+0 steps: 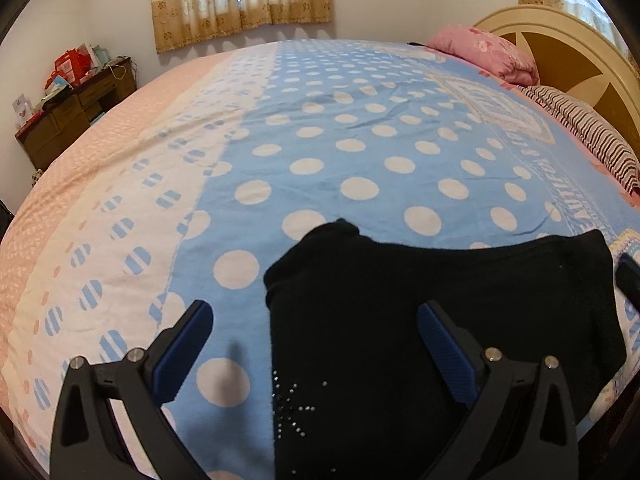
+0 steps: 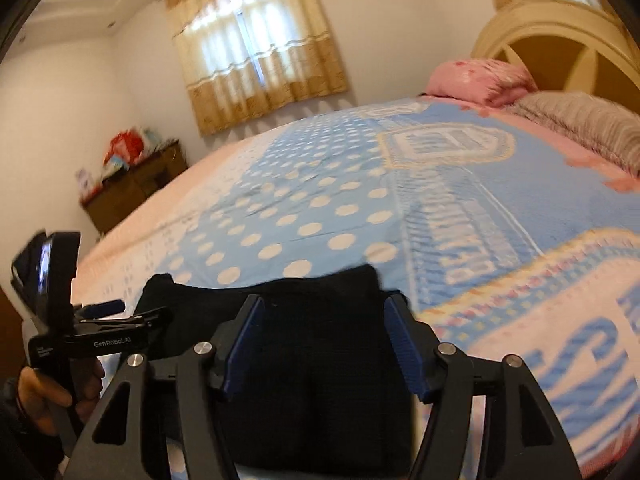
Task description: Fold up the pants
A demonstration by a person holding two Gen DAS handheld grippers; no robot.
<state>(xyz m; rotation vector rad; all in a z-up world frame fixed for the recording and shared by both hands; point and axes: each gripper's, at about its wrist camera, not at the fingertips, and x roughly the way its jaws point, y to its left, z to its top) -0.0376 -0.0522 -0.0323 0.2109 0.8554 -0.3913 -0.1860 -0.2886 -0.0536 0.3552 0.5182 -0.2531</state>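
Note:
Black pants (image 1: 420, 320) lie folded in a compact stack on the near part of the bed, with small rhinestones on the near left. My left gripper (image 1: 316, 344) is open and empty, hovering over the pants' left edge. One blue fingertip of the right gripper (image 1: 628, 276) shows at the pants' right side. In the right wrist view the pants (image 2: 312, 344) lie under my right gripper (image 2: 324, 344), which is open with nothing between its blue pads. The left gripper (image 2: 104, 308) appears at the left, held by a hand.
The bed carries a blue polka-dot blanket (image 1: 360, 140) over a pink sheet (image 1: 80, 184). A pink pillow (image 1: 488, 52) and a striped pillow (image 1: 584, 128) lie by the cream headboard (image 1: 572, 52). A cluttered wooden dresser (image 1: 76, 108) stands at the far left under a curtained window.

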